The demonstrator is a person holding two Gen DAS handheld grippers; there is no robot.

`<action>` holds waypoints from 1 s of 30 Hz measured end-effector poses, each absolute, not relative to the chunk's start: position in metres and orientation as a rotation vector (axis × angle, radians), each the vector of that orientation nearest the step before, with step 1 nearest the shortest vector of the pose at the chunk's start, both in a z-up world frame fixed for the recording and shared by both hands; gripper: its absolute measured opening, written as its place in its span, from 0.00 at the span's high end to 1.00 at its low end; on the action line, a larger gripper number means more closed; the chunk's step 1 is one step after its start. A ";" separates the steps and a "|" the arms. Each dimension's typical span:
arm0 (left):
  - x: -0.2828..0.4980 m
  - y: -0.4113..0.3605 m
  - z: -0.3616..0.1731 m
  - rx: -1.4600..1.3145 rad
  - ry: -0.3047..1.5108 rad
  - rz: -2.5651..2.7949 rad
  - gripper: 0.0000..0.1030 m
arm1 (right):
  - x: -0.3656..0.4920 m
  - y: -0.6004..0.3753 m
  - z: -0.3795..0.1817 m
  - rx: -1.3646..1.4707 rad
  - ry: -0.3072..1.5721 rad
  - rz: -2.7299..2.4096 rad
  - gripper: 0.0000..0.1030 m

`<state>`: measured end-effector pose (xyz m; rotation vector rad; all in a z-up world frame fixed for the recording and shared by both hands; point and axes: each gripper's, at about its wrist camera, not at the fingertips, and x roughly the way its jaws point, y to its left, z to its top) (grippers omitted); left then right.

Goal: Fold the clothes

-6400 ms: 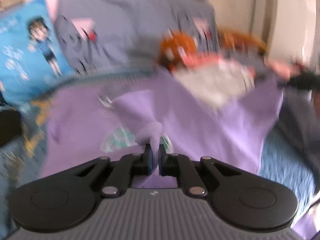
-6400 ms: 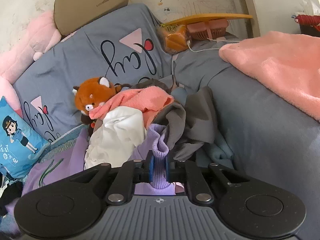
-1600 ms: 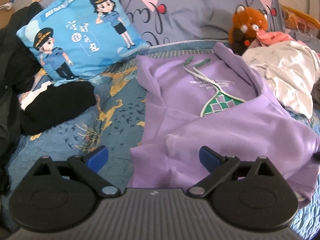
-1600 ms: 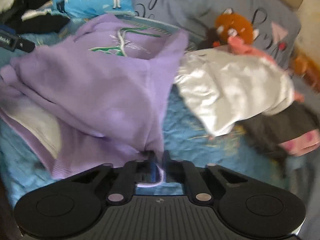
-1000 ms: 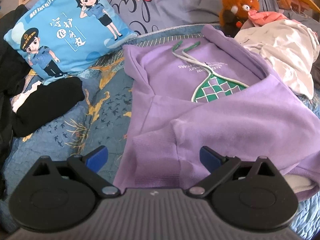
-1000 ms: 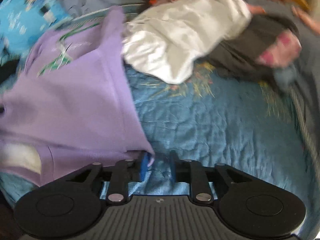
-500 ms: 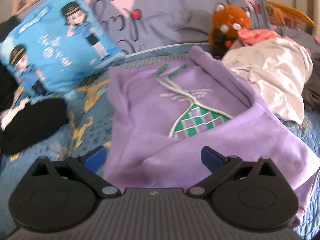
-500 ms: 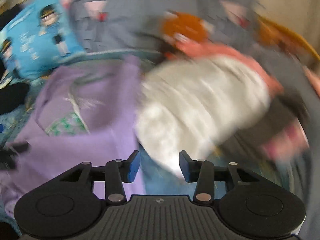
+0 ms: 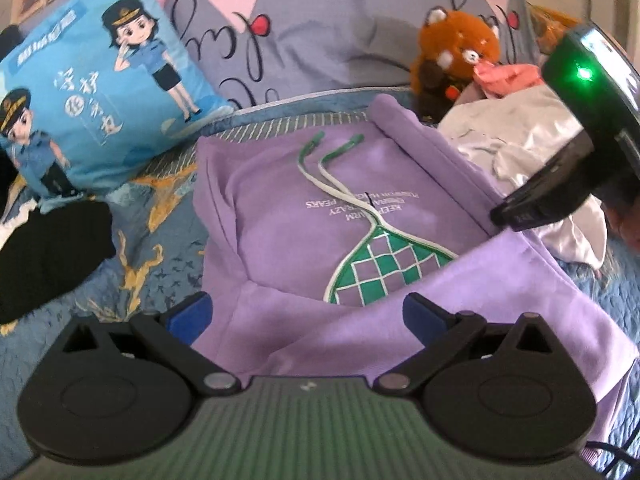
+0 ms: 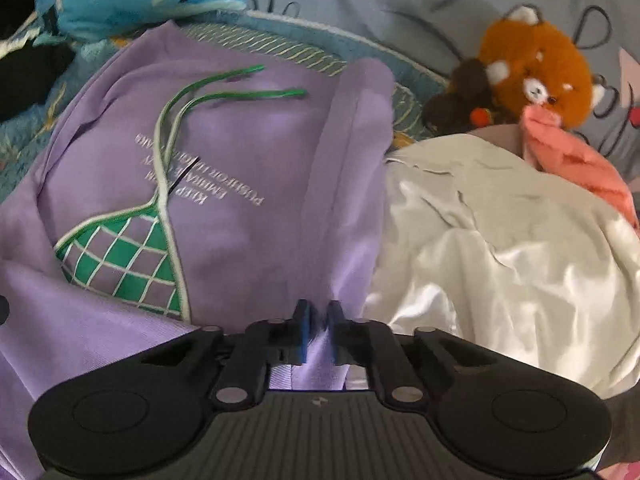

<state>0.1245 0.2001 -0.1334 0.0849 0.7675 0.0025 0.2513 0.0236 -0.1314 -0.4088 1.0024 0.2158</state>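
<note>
Right gripper (image 10: 318, 320) is swinging in from the white garment (image 10: 500, 264) side onto the purple hoodie (image 9: 360, 208); a second ago its jaws were part open over bare quilt, now they are pinching together on the hoodie's right-hand edge fold. Left gripper (image 9: 307, 310) is hovering over the near folded-up hem, jaws wide apart, holding nothing. Hoodie is lying front up on the blue quilt (image 9: 160, 248), between the cartoon pillow (image 9: 96, 96) and the white garment. Fabric is looking soft, thick, limp: likely sagging and bunching when lifted. Judging best holds are seams or ribbed hem, both sides together.
</note>
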 end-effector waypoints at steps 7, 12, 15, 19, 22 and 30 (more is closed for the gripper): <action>0.123 0.202 -0.137 0.093 0.783 0.017 0.01 | 0.253 -0.011 -0.113 -0.366 0.986 0.093 0.96; 0.128 0.199 -0.147 0.125 0.824 0.032 0.01 | 0.261 -0.029 -0.128 -0.339 1.034 0.063 0.94; 0.130 0.198 -0.153 0.150 0.844 0.043 0.01 | 0.262 -0.024 -0.130 -0.367 1.017 0.037 0.84; 0.132 0.198 -0.154 0.155 0.848 0.049 0.01 | 0.257 -0.018 -0.110 -0.385 0.892 -0.020 0.69; 0.133 0.199 -0.150 0.132 0.837 0.035 0.01 | 0.266 -0.010 -0.097 -0.417 0.833 -0.023 0.61; 0.136 0.202 -0.147 0.110 0.841 0.038 0.01 | 0.310 0.028 -0.128 -0.604 0.900 0.037 0.62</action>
